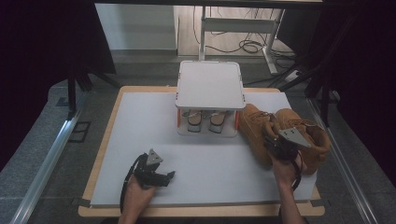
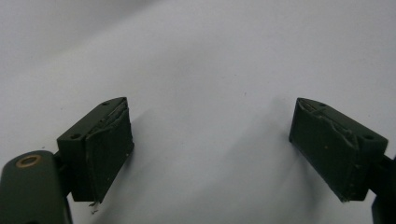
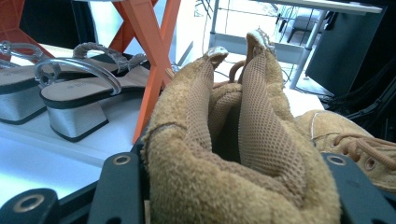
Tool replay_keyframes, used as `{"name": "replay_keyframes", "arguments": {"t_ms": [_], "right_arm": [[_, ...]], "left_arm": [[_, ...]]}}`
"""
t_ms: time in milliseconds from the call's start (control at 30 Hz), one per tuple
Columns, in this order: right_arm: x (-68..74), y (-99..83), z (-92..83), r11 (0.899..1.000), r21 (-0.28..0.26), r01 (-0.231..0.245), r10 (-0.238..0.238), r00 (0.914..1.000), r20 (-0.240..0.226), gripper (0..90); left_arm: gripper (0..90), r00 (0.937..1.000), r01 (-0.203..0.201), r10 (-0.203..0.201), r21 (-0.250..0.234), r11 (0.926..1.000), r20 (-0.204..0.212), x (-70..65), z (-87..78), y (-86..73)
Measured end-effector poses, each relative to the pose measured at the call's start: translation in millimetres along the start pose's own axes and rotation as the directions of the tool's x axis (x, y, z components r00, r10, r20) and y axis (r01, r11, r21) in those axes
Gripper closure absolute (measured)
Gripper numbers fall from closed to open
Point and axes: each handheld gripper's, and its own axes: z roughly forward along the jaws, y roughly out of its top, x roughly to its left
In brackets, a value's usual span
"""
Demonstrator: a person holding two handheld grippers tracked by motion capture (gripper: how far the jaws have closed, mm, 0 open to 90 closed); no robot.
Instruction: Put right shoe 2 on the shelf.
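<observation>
Two tan suede boots stand at the right of the white table top. My right gripper (image 1: 274, 141) is shut on the ankle collar of the left boot (image 1: 254, 126), the one nearer the rack. In the right gripper view the collar (image 3: 243, 116) is squeezed flat between the black jaws of my right gripper (image 3: 231, 184), its mesh lining folded together. The other boot (image 3: 359, 140) lies just to the right, laces showing. My left gripper (image 1: 164, 178) rests low near the front edge, and in its own view my left gripper (image 2: 210, 149) stands open over bare white table.
A small white shoe rack (image 1: 210, 84) with orange legs (image 3: 149, 56) stands at the table's back centre. A pair of silver-heeled sandals (image 1: 205, 120) sits on its lower shelf. A desk frame and cables lie on the floor beyond.
</observation>
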Motion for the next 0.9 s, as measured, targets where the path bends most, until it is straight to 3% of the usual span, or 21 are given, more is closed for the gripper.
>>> {"name": "replay_keyframes", "arguments": {"t_ms": [533,900], "right_arm": [[-3.9,14.4,-10.2,1.000,-0.008,-0.022,0.022,0.9998,-0.002,50.3],[-8.3,34.6,-20.4,0.998,-0.060,-0.026,0.027,0.9996,0.004,51.2]], "left_arm": [[13.0,1.0000,0.001,-0.001,0.000,1.0000,0.000,-0.1,0.0,0.0],[13.0,1.0000,0.001,-0.001,-0.002,1.0000,-0.001,0.0,0.2,0.1]]}}
